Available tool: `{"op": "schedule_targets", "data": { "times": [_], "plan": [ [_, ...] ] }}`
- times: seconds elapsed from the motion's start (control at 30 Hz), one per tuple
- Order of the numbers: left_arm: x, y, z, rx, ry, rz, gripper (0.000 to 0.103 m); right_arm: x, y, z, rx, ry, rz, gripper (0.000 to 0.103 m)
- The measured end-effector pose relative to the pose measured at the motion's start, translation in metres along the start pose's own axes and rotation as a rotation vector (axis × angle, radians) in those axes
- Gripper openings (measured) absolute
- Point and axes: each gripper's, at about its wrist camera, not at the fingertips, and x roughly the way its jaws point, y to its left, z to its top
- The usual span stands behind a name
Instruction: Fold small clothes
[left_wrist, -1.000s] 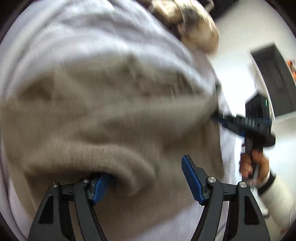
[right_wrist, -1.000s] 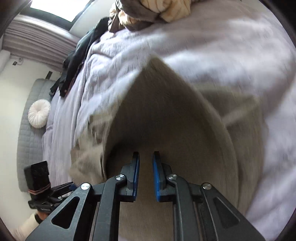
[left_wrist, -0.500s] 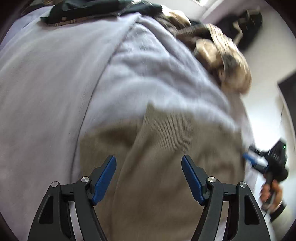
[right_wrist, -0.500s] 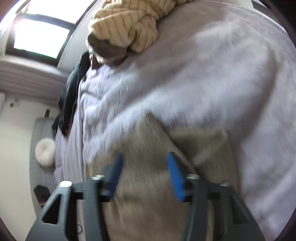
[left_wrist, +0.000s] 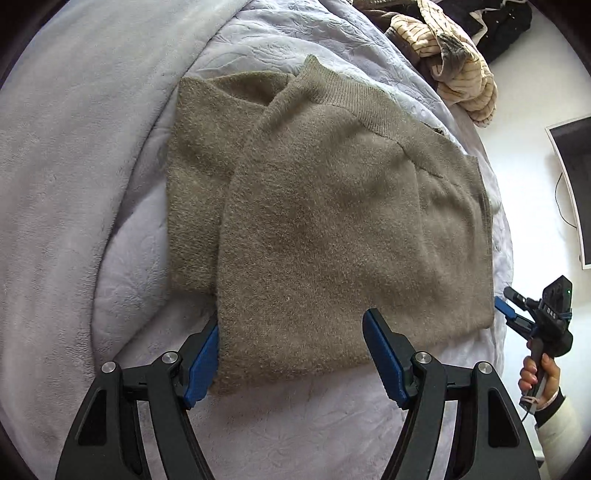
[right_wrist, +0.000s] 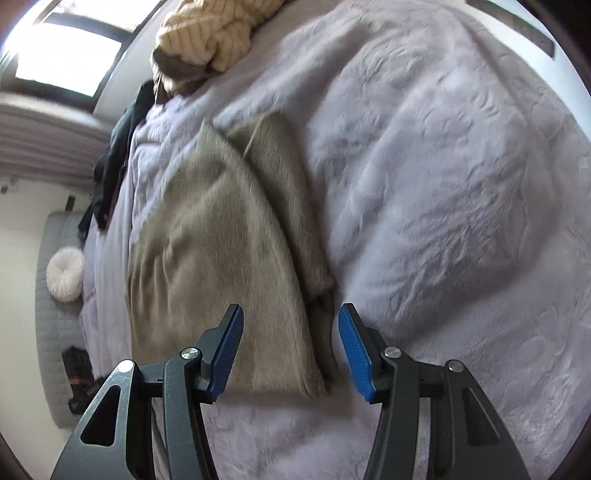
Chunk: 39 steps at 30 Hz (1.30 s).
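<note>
A taupe knit sweater (left_wrist: 325, 221) lies folded flat on the lavender bedspread (left_wrist: 74, 184), its ribbed hem toward the far side. My left gripper (left_wrist: 291, 358) is open and empty, hovering over the sweater's near edge. The right gripper shows at the right edge of the left wrist view (left_wrist: 517, 317), held in a hand beside the sweater's right edge. In the right wrist view, the right gripper (right_wrist: 291, 350) is open and empty above the sweater's (right_wrist: 221, 258) near corner.
A pile of cream striped and brown clothes (left_wrist: 454, 55) lies at the far end of the bed, also in the right wrist view (right_wrist: 207, 33). Dark garments (right_wrist: 114, 162) lie further off. A monitor (left_wrist: 576, 184) stands right of the bed. A round white cushion (right_wrist: 65, 275) sits on a grey sofa.
Both grippers have let go of the sweater and pulled back and up. The right jaws went from shut to open. The sweater now lies flat and folded.
</note>
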Motion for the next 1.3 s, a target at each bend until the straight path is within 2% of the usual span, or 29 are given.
{"op": "schedule_targets", "data": {
  "times": [0.07, 0.1, 0.13, 0.17, 0.2, 0.3, 0.33, 0.43, 0.53, 0.6, 0.73, 0.87, 0.97, 1.03, 1.17, 1.3],
  "plan": [
    [0.001, 0.001, 0.000, -0.007, -0.017, -0.008, 0.073, 0.011, 0.007, -0.002, -0.043, 0.044, 0.003, 0.054],
    [0.001, 0.001, -0.001, -0.006, -0.022, -0.011, 0.069, 0.020, 0.008, -0.003, -0.056, 0.082, -0.018, 0.046],
    [0.003, 0.001, -0.001, -0.003, -0.025, -0.012, 0.058, 0.026, 0.008, -0.004, -0.061, 0.100, -0.028, 0.023],
    [0.004, 0.001, 0.001, -0.001, -0.020, -0.014, 0.021, 0.031, 0.008, -0.005, -0.067, 0.119, -0.032, 0.008],
    [0.006, 0.003, 0.000, -0.006, 0.005, -0.026, 0.006, 0.031, 0.011, -0.006, -0.080, 0.116, -0.024, 0.006],
    [-0.009, 0.003, -0.006, -0.002, -0.027, -0.089, 0.006, 0.014, 0.027, -0.011, -0.156, 0.115, 0.044, 0.005],
    [-0.016, 0.002, -0.010, 0.017, -0.040, -0.100, 0.006, 0.007, 0.031, -0.012, -0.179, 0.121, 0.039, 0.005],
    [-0.028, 0.004, -0.024, 0.050, -0.046, -0.066, 0.006, -0.002, 0.024, -0.019, -0.224, 0.163, -0.023, 0.005],
    [-0.010, 0.022, -0.038, 0.011, -0.002, -0.020, 0.006, 0.014, -0.002, -0.024, -0.188, 0.223, -0.097, 0.005],
    [0.005, 0.033, -0.046, -0.014, 0.017, 0.013, 0.006, 0.028, -0.017, -0.029, -0.157, 0.239, -0.104, 0.005],
    [-0.005, 0.038, -0.050, -0.063, -0.001, 0.025, 0.007, 0.016, -0.026, -0.032, -0.088, 0.196, -0.065, 0.005],
    [-0.042, 0.029, -0.051, -0.036, -0.028, 0.091, 0.007, -0.019, -0.027, -0.032, -0.043, 0.120, -0.102, 0.010],
    [-0.067, 0.018, -0.037, -0.005, -0.095, 0.088, 0.007, -0.037, -0.014, -0.029, -0.094, 0.052, -0.110, 0.010],
    [-0.070, 0.005, -0.016, 0.016, -0.133, 0.079, 0.007, -0.032, 0.005, -0.014, -0.116, 0.027, -0.097, 0.010],
    [-0.046, -0.033, 0.038, 0.093, -0.197, 0.112, 0.007, -0.011, 0.027, 0.027, -0.139, -0.002, -0.092, 0.010],
    [-0.018, -0.054, 0.078, 0.132, -0.204, 0.178, 0.007, 0.022, 0.055, 0.066, -0.186, -0.018, -0.127, 0.010]
  ]
}}
